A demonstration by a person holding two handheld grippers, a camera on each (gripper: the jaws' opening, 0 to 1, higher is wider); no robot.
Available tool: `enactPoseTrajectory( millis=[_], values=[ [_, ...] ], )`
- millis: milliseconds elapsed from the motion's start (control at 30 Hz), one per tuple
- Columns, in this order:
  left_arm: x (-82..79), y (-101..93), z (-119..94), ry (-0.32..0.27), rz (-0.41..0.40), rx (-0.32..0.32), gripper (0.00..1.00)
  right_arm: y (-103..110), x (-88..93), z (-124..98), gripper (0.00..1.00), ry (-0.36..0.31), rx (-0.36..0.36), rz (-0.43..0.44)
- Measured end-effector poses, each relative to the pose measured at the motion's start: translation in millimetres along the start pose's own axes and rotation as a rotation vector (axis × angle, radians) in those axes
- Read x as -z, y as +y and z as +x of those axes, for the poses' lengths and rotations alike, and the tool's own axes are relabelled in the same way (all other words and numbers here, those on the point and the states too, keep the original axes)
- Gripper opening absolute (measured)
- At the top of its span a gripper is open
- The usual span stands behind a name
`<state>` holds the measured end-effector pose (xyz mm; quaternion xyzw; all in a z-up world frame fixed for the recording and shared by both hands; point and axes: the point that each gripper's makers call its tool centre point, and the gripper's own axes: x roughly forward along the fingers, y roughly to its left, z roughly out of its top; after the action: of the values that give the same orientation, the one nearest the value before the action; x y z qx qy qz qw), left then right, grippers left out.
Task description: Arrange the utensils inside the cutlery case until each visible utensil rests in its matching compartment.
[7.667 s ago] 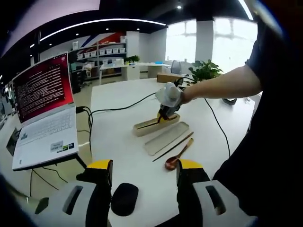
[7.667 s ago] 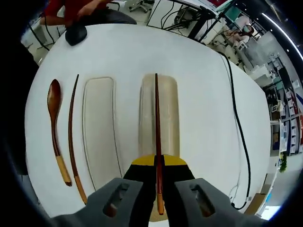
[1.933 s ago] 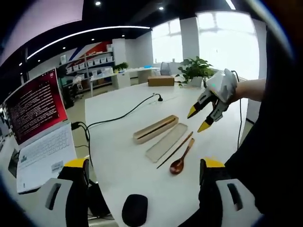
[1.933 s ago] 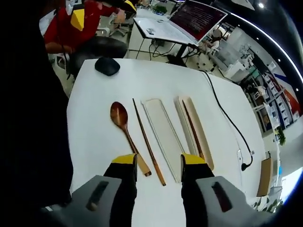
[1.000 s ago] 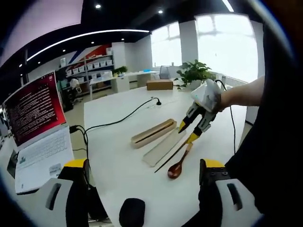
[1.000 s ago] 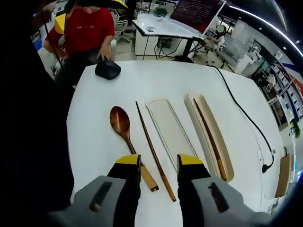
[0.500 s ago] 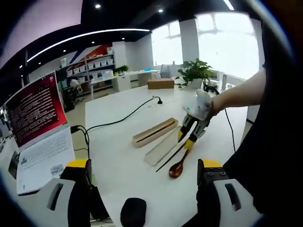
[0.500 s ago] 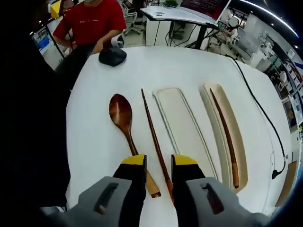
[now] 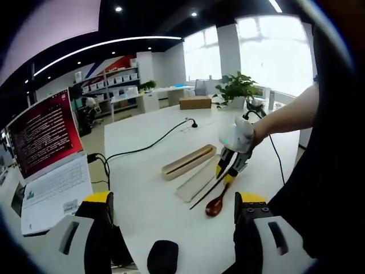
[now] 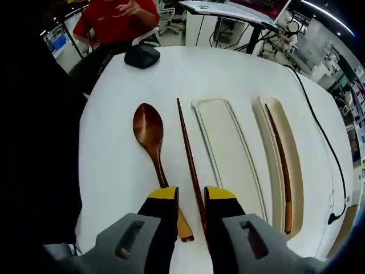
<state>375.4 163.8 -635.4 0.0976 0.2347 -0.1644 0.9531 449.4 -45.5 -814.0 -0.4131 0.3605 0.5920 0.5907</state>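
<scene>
- In the right gripper view, the spoon (image 10: 149, 137) lies on the bare table (image 10: 108, 114) at centre left, outside the case; judged not yet stowed.
- Just right of it a loose chopstick (image 10: 190, 162) also lies on the table, its near end running down between the jaws of the right tool (image 10: 190, 201).
- That tool's jaws are narrowly parted around the stick's end; whether they pinch it I cannot tell, so I read the pick-up as just beginning.
- Right of the stick sits the lid (image 10: 228, 148), flat and with nothing in it.
- At the right of the frame, the case (image 10: 296, 165) holds the second chopstick (image 10: 279, 165) lengthwise; this part looks done.
- In the left gripper view, the left tool (image 9: 171, 217) at the bottom has wide-open jaws and holds nothing, well apart from the utensils.
- At mid-right of that view, the right tool (image 9: 227, 173) tips down onto the near ends of the chopstick (image 9: 208, 191) and spoon (image 9: 217, 204), beside the case (image 9: 188, 161).
- Judgement: roughly one utensil of three is placed; a chopstick and the spoon remain.
</scene>
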Motion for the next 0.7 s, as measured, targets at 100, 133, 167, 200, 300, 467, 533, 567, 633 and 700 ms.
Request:
enactPoseTrajectory(
  millis=[100,133,167,200,300,467,533,567,633,700],
  values=[
    [0.2,0.2,0.9,0.007,0.002,-0.003,0.89,-0.2,0.0,1.1,0.14,0.003,-0.004,-0.002],
    [-0.1,0.1,1.2,0.007,0.002,-0.003,0.89,0.1,-0.1,1.7,0.13,0.005,-0.007,-0.005],
    [-0.2,-0.6,1.6,0.008,0.001,-0.001,0.89,0.2,0.1,2.2,0.14,0.009,-0.008,-0.010],
    [0.8,-1.2,2.6,0.015,0.004,0.002,0.89,-0.4,0.8,3.0,0.14,0.017,-0.006,-0.024],
    [0.0,-5.2,3.2,0.027,0.020,0.005,0.89,-1.3,1.7,4.7,0.14,0.028,0.000,-0.037],
    [-19.4,-8.2,0.6,-0.030,0.017,0.002,0.88,-2.8,1.8,4.6,0.14,0.033,-0.001,-0.041],
    [-23.2,-11.1,2.1,-0.031,0.024,-0.001,0.88,-3.0,2.1,4.9,0.14,0.036,-0.012,-0.032],
    [-22.7,-10.8,2.9,-0.028,0.029,-0.004,0.88,-2.9,2.1,5.0,0.13,0.038,-0.017,-0.028],
    [-17.4,-9.2,3.6,-0.019,0.031,-0.002,0.88,-1.7,1.8,5.5,0.12,0.049,-0.030,-0.029],
    [-8.9,-3.5,3.8,-0.009,0.028,0.001,0.88,1.1,1.7,6.2,0.10,0.066,-0.056,-0.011]
  ],
)
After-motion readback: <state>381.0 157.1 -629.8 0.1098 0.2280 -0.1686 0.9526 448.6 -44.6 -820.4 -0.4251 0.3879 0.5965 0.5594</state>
